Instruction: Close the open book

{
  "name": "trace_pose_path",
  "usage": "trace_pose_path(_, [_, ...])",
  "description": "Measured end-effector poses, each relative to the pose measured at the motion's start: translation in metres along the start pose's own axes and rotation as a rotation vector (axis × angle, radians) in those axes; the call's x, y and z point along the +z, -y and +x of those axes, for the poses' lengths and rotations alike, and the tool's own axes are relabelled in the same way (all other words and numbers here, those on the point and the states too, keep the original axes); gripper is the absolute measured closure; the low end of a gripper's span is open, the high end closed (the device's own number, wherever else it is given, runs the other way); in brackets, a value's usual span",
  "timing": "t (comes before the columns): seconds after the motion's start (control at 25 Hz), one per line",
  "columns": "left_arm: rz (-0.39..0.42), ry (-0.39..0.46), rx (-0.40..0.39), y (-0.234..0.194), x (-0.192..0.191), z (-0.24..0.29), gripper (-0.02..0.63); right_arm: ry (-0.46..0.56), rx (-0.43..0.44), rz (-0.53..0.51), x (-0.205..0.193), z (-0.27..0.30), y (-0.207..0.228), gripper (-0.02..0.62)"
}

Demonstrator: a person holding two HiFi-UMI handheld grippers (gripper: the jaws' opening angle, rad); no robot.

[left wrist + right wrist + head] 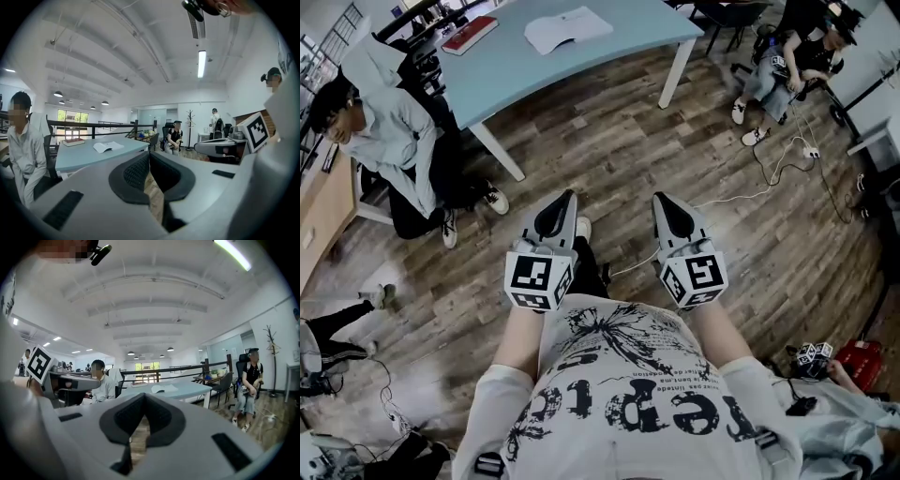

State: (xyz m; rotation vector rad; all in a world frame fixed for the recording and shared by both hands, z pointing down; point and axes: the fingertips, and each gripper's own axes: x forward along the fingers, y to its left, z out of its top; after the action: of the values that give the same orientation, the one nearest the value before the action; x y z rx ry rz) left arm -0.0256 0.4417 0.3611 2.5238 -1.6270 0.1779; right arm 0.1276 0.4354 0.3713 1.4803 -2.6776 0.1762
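Note:
The open book point(567, 28) lies white and spread flat on the pale blue table point(609, 47), far ahead of me across the wooden floor. It also shows as a small white shape in the left gripper view point(107, 146) and the right gripper view point(164, 388). My left gripper point(568, 196) and right gripper point(661, 198) hang side by side in front of my chest, well short of the table. Both point toward it roughly level. Each one's jaws meet at the tips with nothing between them, as the left gripper point(149, 154) and right gripper point(143, 397) show.
A closed red book point(470, 34) lies at the table's left end. One person sits in a chair point(384, 131) left of the table, another point(792, 56) at the far right. Cables point(778, 173) trail over the floor on the right, and a coat stand point(190, 126) is behind.

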Motion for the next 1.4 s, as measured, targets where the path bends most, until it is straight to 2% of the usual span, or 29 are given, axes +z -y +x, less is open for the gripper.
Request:
trace_pose_path(0.2, [-0.003, 0.008, -0.04, -0.045, 0.011, 0.072, 0.586, -0.019, -0.03, -0.045, 0.003, 0.072, 0.026, 0.585])
trace_pose_path(0.48, [-0.008, 0.011, -0.07, -0.151, 0.042, 0.193, 0.586, -0.023, -0.077, -0.06, 0.026, 0.219, 0.072, 0.584])
trace_pose_path(0.72, [-0.011, 0.017, -0.08, -0.24, 0.077, 0.294, 0.586, -0.019, -0.095, -0.13, 0.055, 0.341, 0.11, 0.584])
trace_pose_path(1.0, [-0.027, -0.013, -0.054, -0.293, 0.072, 0.362, 0.586, -0.002, -0.087, -0.097, 0.067, 0.436, 0.149, 0.584])
trace_pose_path(1.2, [-0.033, -0.026, 0.026, -0.327, 0.065, 0.419, 0.586, -0.005, -0.001, -0.108, 0.064, 0.514, 0.187, 0.584])
trace_pose_path(1.4, [-0.058, -0.018, 0.177, -0.356, 0.063, 0.488, 0.586, -0.009, 0.138, -0.157, 0.064, 0.592, 0.238, 0.584])
